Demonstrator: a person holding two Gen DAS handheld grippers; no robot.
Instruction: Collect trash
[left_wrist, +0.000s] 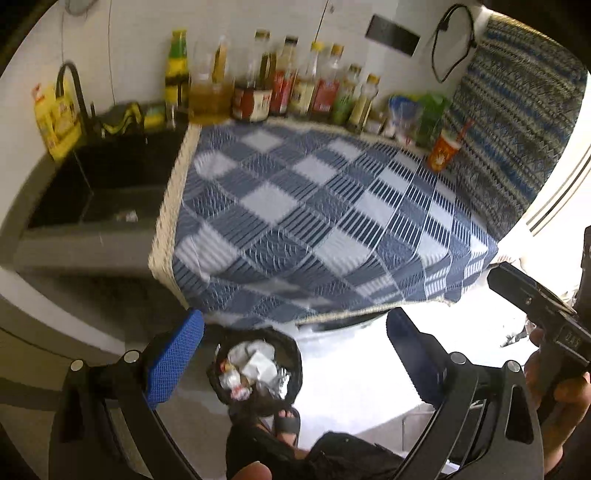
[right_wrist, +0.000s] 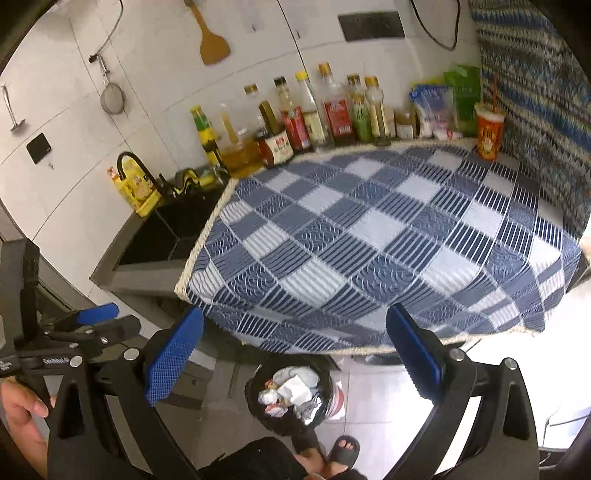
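A black-lined trash bin stands on the floor below the counter's front edge, filled with crumpled paper and wrappers; it also shows in the right wrist view. An orange paper cup with a straw stands at the counter's far right corner, also in the right wrist view. My left gripper is open and empty above the bin. My right gripper is open and empty above the bin too. The blue checked cloth covers the counter.
A row of sauce bottles and snack bags lines the back wall. A black sink with a faucet lies left of the cloth. The person's sandalled feet stand beside the bin. A patterned cloth hangs at the right.
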